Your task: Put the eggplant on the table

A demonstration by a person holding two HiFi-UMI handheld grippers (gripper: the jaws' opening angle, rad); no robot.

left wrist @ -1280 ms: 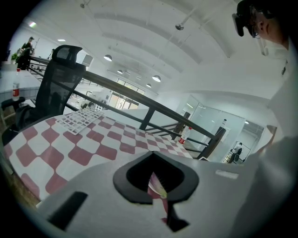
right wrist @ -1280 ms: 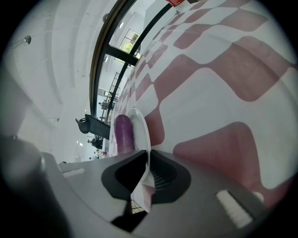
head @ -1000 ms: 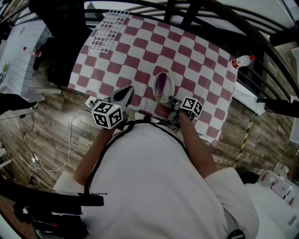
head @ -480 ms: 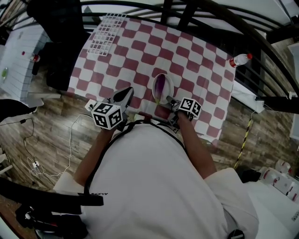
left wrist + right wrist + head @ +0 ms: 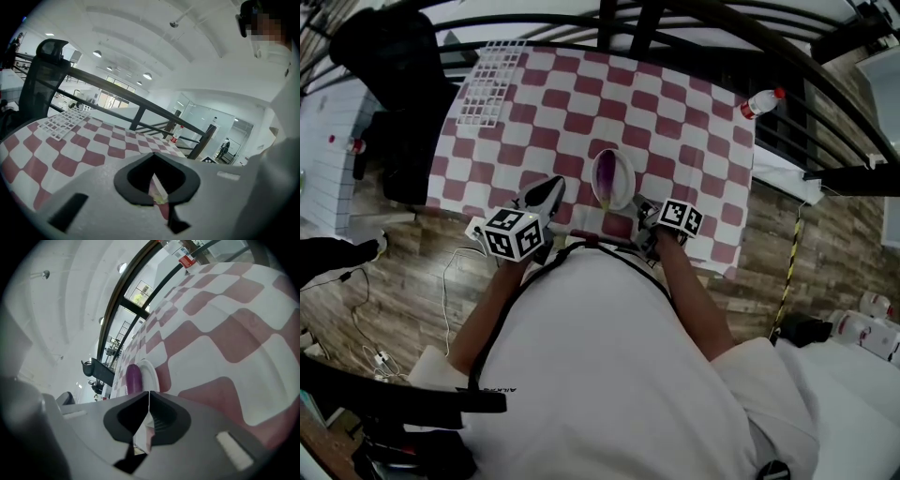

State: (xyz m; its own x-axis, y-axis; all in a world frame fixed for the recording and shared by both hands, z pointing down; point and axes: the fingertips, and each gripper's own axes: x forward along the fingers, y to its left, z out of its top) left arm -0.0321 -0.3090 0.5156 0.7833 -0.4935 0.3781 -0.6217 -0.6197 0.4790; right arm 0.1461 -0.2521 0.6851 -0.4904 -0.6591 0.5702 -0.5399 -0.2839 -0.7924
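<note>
Closing just now, my right fingers (image 5: 164, 417) have met on nothing, so I judge the grab came up empty and the eggplant (image 5: 133, 378) is not yet lifted. My left fingers (image 5: 140, 177) are clenched too, holding nothing. The eggplant lies untouched on the white plate (image 5: 152, 371), just beyond my right fingers, above them in the frame. The plate sits on the checkered surface (image 5: 675, 122).

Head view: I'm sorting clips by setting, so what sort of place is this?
Probably a large office or lab hall, not a home kitchen: the cloth-covered table stands by a black railing, with an office chair, round ceiling lights and glass partitions beyond.
</note>
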